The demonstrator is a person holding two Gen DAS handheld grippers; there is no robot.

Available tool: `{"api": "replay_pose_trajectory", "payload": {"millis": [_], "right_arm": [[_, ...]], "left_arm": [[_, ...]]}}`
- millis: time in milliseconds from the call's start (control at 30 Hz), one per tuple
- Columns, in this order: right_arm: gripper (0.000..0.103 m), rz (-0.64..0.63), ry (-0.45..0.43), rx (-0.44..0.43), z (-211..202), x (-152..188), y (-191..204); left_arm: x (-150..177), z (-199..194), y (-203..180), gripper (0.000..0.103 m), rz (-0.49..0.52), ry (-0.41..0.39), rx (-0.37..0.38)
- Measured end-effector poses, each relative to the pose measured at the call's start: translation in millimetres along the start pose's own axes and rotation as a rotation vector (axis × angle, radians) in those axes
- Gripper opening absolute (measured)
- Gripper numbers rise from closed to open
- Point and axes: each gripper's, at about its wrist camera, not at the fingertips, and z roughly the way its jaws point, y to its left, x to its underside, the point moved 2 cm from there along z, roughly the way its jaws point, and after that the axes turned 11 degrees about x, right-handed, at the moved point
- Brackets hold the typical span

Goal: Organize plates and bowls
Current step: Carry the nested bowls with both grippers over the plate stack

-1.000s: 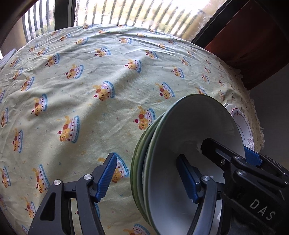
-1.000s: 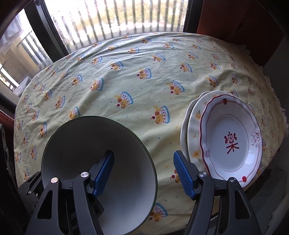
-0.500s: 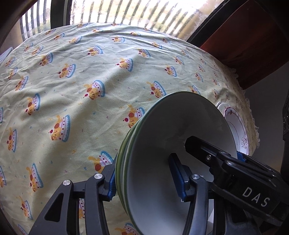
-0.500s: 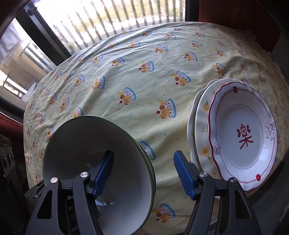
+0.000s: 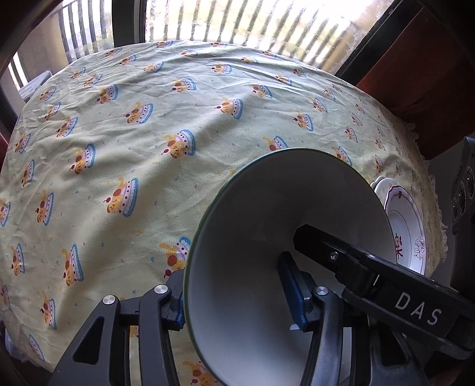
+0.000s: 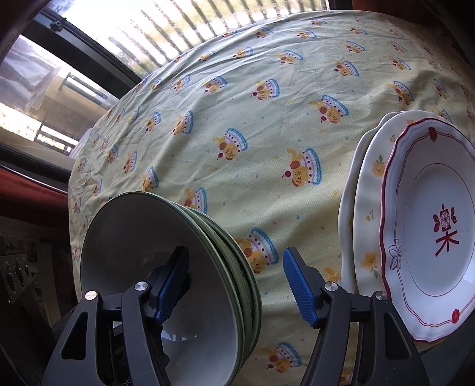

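Observation:
A stack of green-rimmed bowls with pale insides (image 5: 267, 225) fills the lower right of the left wrist view and sits at the lower left of the right wrist view (image 6: 124, 237). My left gripper (image 5: 234, 300) is shut on the stack's near rim, one blue pad inside and one outside. My right gripper (image 6: 234, 285) is open; its left finger is inside the top bowl and its right finger is outside, clear of the stack. A stack of plates (image 6: 427, 225), the top one white with a red rim, lies to the right; it also shows in the left wrist view (image 5: 406, 228).
The round table wears a pale green tablecloth (image 5: 148, 133) with a cake print. A window with vertical bars (image 5: 237, 20) stands behind it. The table's edge falls away just past the plates (image 6: 445, 350).
My left gripper has slid onto the bowl stack and shut on its rim. The right gripper has tilted and drawn nearer, so the plates look larger.

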Motion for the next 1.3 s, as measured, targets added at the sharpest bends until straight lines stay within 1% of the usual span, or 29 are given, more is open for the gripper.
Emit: {"api": "replay_pose_trajectory", "payload": {"millis": [67, 100, 167, 200, 400, 500, 600, 733, 867, 1033, 1200, 1300], "right_arm": [[0.059, 0.018, 0.039, -0.045, 3.8, 3.3, 0.2], [0.058, 0.022, 0.061, -0.065, 6.4, 5.3, 0.2], [0.053, 0.027, 0.090, -0.080, 10.4, 7.3, 0.4], [0.052, 0.023, 0.097, -0.085, 11.2, 7.0, 1.0], [0.050, -0.037, 0.092, -0.059, 9.2, 0.5, 7.4], [0.050, -0.058, 0.087, -0.060, 10.2, -3.8, 9.3], [0.049, -0.060, 0.090, -0.057, 11.2, -5.7, 10.7], [0.047, -0.078, 0.076, -0.006, 7.0, -4.5, 14.0], [0.048, -0.047, 0.077, 0.034, 5.2, -2.1, 17.3], [0.048, 0.023, 0.087, 0.054, 2.9, 4.5, 21.9], [0.048, 0.075, 0.057, 0.075, -8.7, 7.0, 28.2], [0.048, 0.103, 0.044, 0.078, -18.8, 8.4, 28.9]], "left_arm": [[3.7, -1.2, -1.3, 0.053, 0.009, 0.008, -0.013], [5.3, -2.6, -2.0, 0.053, 0.017, 0.011, -0.020], [6.2, -3.3, -3.0, 0.053, 0.021, 0.013, -0.033], [5.5, -3.0, -3.3, 0.053, 0.014, 0.012, -0.035], [3.2, -2.6, -1.7, 0.052, -0.021, 0.007, -0.028], [0.9, -3.9, 3.4, 0.047, -0.056, -0.008, 0.002], [1.2, -3.3, 0.7, 0.045, -0.047, -0.012, -0.004], [-0.1, -3.7, 1.8, 0.044, -0.018, 0.008, 0.019], [-2.5, -5.0, 2.9, 0.041, 0.009, 0.021, 0.033], [-4.7, -12.0, 7.3, 0.041, 0.059, 0.046, 0.053], [-10.8, -23.1, 6.5, 0.041, 0.102, 0.049, 0.084], [-13.4, -30.1, 2.8, 0.041, 0.113, 0.049, 0.086]]}}
